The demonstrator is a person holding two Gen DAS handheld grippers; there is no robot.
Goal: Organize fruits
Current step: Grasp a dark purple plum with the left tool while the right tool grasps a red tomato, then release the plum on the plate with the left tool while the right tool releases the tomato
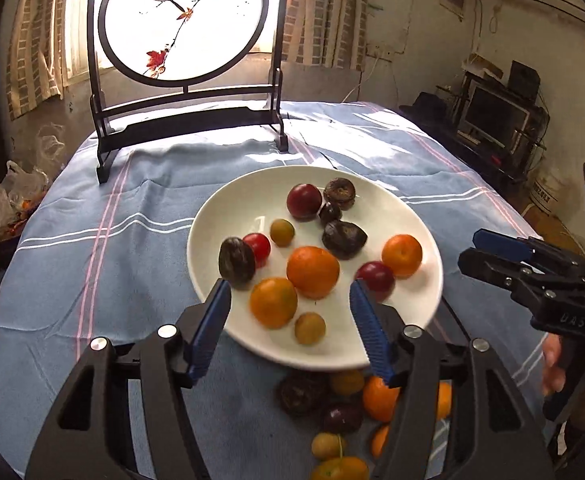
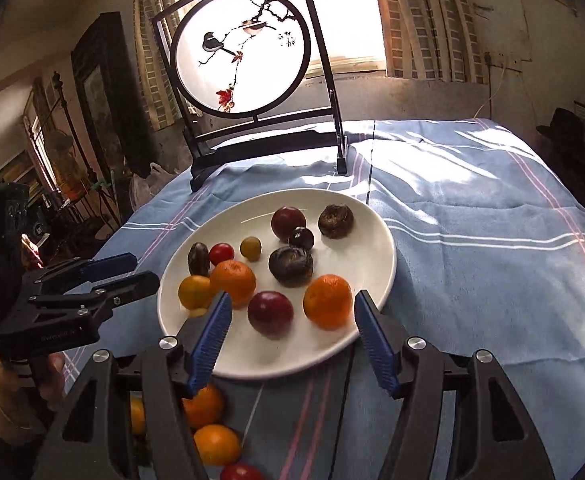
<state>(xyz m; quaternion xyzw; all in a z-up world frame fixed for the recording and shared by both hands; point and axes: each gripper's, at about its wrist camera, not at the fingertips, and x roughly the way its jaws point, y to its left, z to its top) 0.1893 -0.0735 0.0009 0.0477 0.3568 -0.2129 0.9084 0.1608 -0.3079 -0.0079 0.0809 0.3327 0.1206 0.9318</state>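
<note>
A white plate (image 1: 376, 196) on the blue cloth holds several fruits: oranges (image 1: 312, 272), red plums (image 1: 303, 201), small yellow-green fruits (image 1: 281, 232) and dark wrinkled fruits (image 1: 343, 239). A dark fruit (image 1: 236, 263) near the plate's left rim looks blurred, just beyond my left fingertip. My left gripper (image 1: 290, 300) is open and empty over the plate's near edge. My right gripper (image 2: 290, 312) is open and empty over the plate's (image 2: 372, 216) near rim; it also shows in the left wrist view (image 1: 488, 252). More loose fruits (image 1: 344, 412) lie on the cloth below the plate.
A dark-framed round bird screen (image 1: 184, 20) stands on the table's far side (image 2: 244, 48). The blue striped cloth (image 2: 492, 248) covers the table. A plastic bag (image 1: 16, 196) sits off the left edge. Shelves with a monitor (image 1: 492, 116) stand at the right.
</note>
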